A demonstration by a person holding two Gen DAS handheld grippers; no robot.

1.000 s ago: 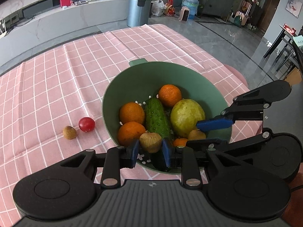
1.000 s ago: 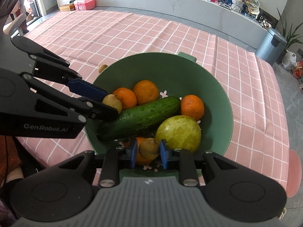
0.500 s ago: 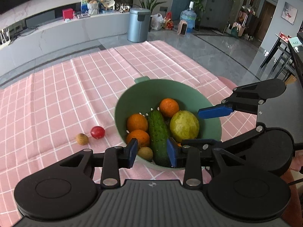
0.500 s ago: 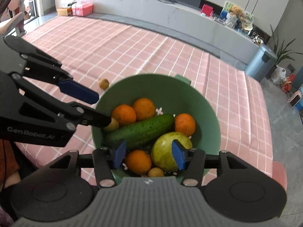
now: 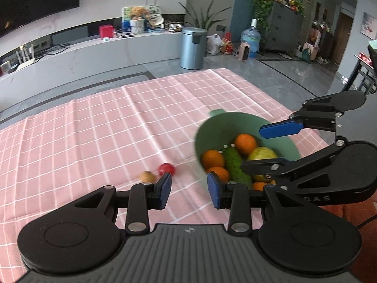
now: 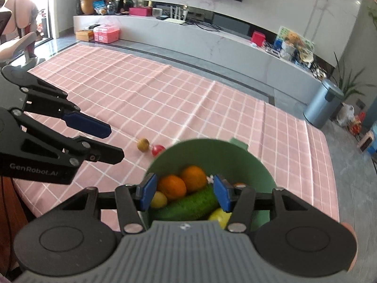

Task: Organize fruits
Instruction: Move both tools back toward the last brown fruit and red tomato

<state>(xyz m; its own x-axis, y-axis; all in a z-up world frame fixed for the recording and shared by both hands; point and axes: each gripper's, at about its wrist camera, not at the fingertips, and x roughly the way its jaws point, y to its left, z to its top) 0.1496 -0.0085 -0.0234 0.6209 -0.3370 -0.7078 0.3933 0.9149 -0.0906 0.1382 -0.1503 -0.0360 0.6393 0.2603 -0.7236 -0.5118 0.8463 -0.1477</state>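
Observation:
A green bowl (image 5: pixel 219 127) (image 6: pixel 226 155) on the pink checked cloth holds several oranges (image 5: pixel 245 142) (image 6: pixel 193 178), a cucumber (image 5: pixel 234 165) (image 6: pixel 188 206), a pale green fruit (image 5: pixel 261 153) and a small brown fruit (image 6: pixel 158 199). A red tomato (image 5: pixel 166 168) (image 6: pixel 157 149) and a small brown fruit (image 5: pixel 147 176) (image 6: pixel 143 144) lie on the cloth left of the bowl. My left gripper (image 5: pixel 189 189) is open and empty, above the cloth between the tomato and the bowl. My right gripper (image 6: pixel 183 193) is open and empty above the bowl.
The pink checked cloth (image 5: pixel 94 129) covers the table; its far edge and right edge drop to a grey floor. A metal bin (image 5: pixel 193 47) and a long white counter (image 5: pixel 82 61) stand beyond the table.
Both grippers let go of the small brown fruits into the bowl, opened and rose back from it. The left gripper has swung left toward the tomato.

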